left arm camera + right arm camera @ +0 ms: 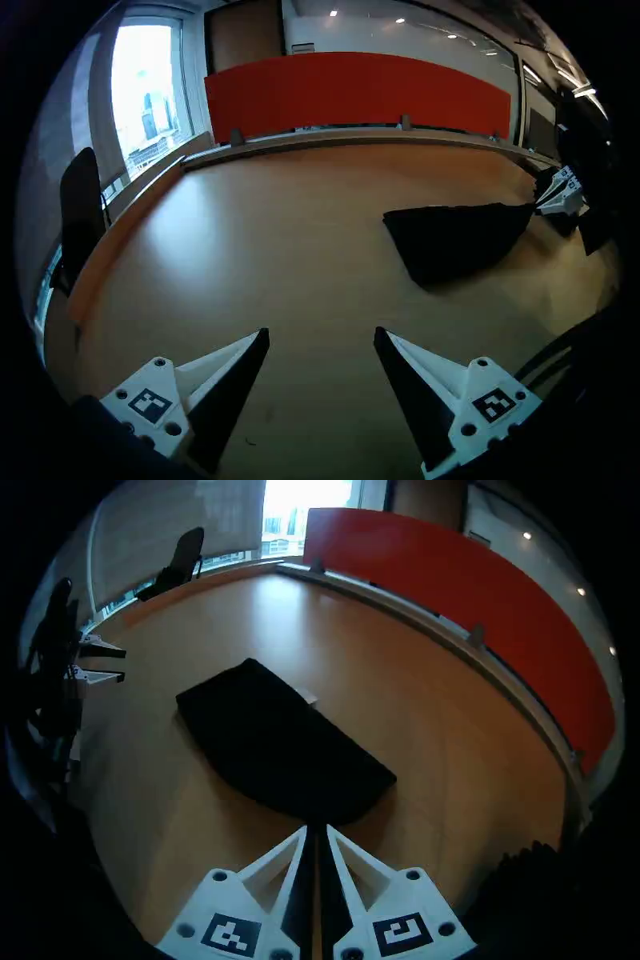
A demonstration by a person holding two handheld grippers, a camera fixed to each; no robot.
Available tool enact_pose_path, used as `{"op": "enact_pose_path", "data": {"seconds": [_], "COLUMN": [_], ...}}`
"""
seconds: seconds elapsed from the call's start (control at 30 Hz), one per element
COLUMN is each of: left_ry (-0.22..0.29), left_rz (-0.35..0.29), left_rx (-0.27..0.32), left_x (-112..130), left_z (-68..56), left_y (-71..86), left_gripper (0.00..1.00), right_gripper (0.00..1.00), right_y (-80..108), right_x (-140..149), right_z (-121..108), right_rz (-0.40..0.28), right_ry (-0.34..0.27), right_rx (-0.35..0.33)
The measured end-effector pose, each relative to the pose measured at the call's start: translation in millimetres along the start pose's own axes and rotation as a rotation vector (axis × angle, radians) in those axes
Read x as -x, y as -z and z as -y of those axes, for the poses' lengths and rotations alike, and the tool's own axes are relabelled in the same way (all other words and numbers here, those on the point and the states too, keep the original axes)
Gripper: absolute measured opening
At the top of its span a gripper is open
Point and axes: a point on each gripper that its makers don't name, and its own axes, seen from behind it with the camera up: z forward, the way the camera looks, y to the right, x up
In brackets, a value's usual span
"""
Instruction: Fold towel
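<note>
One towel [280, 744]. One table [448, 744]. Two tongs, the left tongs [320, 332] and the right tongs [317, 829]. One red partition [352, 92]. One chair [80, 208] for certain; a second dark shape is too unclear to count.

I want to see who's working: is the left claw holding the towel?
No, the left claw is open above the table, and the towel lies apart from it.
</note>
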Motion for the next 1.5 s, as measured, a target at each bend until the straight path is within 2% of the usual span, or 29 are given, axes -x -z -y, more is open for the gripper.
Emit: {"op": "enact_pose_path", "data": {"seconds": [0.17,0.4,0.77,1.17,1.5], "left_ry": [0.008,0.042,0.069,0.104,0.112], "left_rz": [-0.003,-0.012,-0.022,-0.025,-0.026], "left_rx": [-0.004,-0.009,-0.024,-0.021,-0.032], "left_x": [0.6,-0.2,1.2,6.0,11.7], "left_z": [1.0,3.5,6.9,7.6,16.6], "left_y": [3.5,10.7,20.5,28.0,39.5], "left_gripper": [0.97,0.98,0.98,0.98,0.98], "right_gripper": [0.02,0.02,0.02,0.02,0.02], "right_y": [0.1,-0.7,-10.8,-30.9,-67.8], "right_x": [-21.4,-69.5,-130.2,-153.6,-170.4], "right_z": [2.5,11.6,30.7,57.7,105.6], "right_rz": [-0.027,-0.097,-0.160,-0.156,-0.141], "right_ry": [0.039,0.104,0.206,0.285,0.350], "right_rx": [-0.002,-0.026,-0.071,-0.135,-0.235]}}
